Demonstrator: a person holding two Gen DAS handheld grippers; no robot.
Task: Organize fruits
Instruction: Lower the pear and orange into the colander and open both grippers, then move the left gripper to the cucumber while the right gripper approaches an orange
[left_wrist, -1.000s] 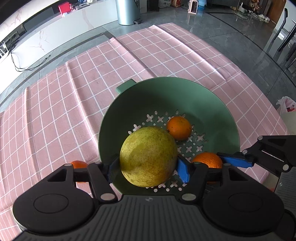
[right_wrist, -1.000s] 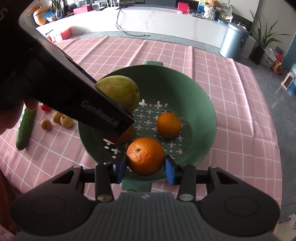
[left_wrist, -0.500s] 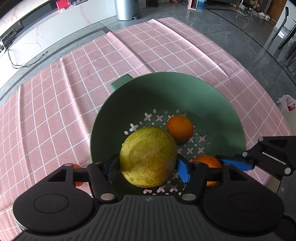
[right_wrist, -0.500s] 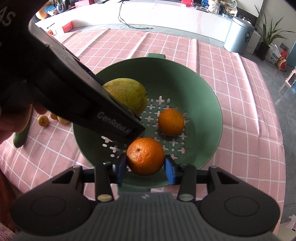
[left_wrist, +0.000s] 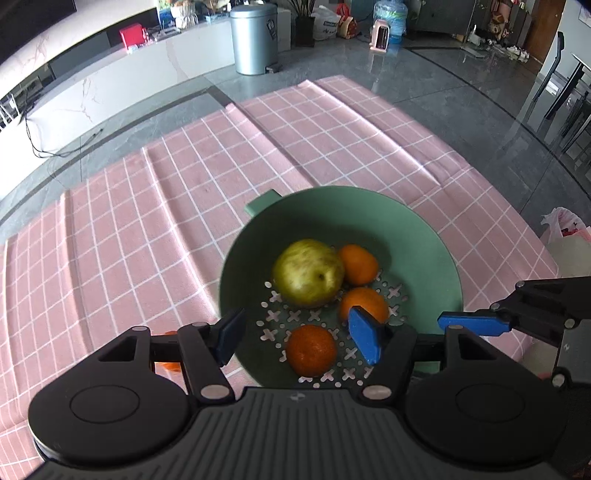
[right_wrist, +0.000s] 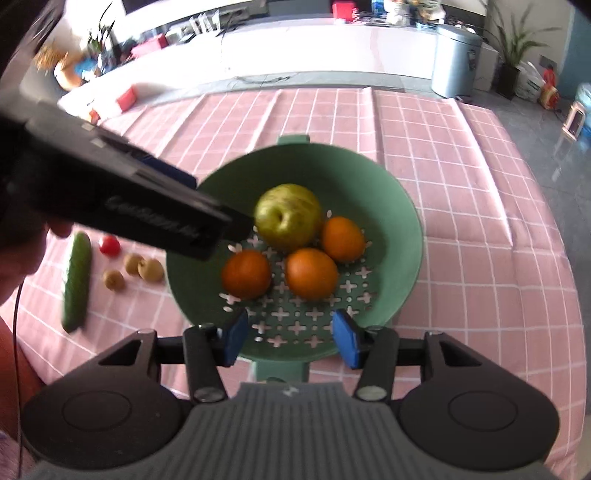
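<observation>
Fruits, a green pear (right_wrist: 289, 216) and three oranges (right_wrist: 311, 272), lie in the green colander (right_wrist: 406, 236) mid-tablecloth (right_wrist: 480, 221). Left gripper (left_wrist: 295, 334) gapes empty; right gripper (right_wrist: 291, 338), jaws just opening, holds nothing.

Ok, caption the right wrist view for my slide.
Open right gripper above green colander holding a pear and three oranges.

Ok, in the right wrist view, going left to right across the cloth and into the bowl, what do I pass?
Cucumber → small red fruit → cluster of small brown fruits → left orange → middle orange → right orange, the oranges inside the green colander. The pear overlaps them, so I leave it out.
</observation>
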